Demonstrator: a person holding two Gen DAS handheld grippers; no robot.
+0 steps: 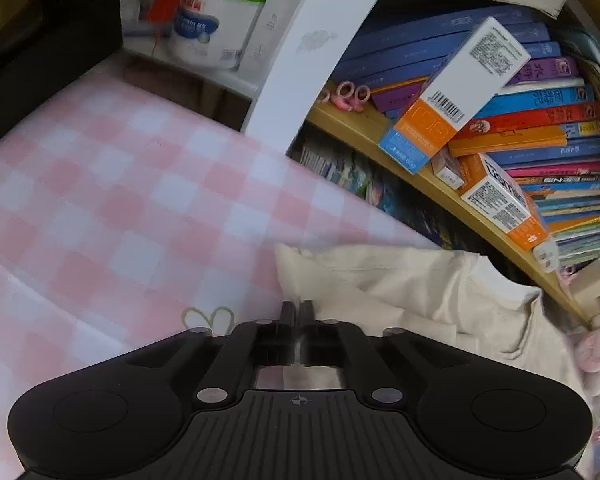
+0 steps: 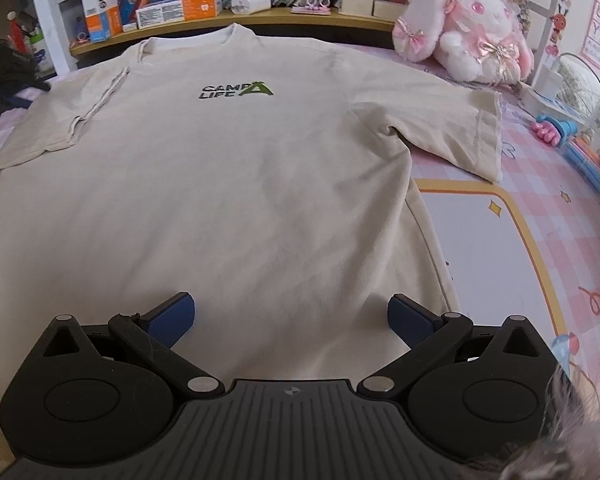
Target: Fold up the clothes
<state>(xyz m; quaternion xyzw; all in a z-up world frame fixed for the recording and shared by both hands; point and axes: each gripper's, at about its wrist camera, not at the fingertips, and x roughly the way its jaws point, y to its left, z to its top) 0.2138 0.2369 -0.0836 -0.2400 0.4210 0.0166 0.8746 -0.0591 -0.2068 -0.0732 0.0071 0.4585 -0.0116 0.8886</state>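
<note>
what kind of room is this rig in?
Most likely a child's bedroom at home. A cream T-shirt lies spread on a pink checked bedsheet, a shelf of books runs along its far edge, and a pink plush rabbit sits beside the shirt.

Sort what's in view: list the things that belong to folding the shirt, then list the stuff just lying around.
Belongs to the job:
- beige T-shirt
- left gripper, shut on the shirt's edge
- right gripper, open above the hem

Just lying about:
- plush rabbit
- books
- orange box
- pink toy
</note>
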